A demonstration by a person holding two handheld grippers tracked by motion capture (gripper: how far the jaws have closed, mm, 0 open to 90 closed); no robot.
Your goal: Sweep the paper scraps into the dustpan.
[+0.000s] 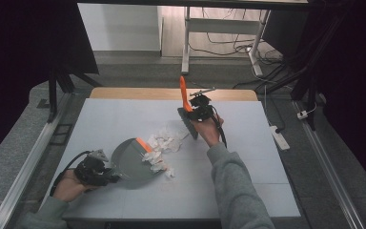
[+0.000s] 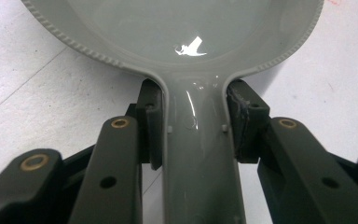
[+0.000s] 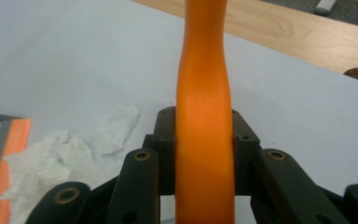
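Between the left claw [image 2: 193, 126] pads sits the dustpan [image 2: 186, 42] handle, clamped.

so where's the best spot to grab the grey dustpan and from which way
By its narrow straight handle, approached from the person's side, opposite the orange lip. The handle sticks out behind the wide, shallow dustpan and fits between two jaws, while the pan itself looks too broad. The left gripper holds it just so, pads clamped on either side of the handle near the pan.
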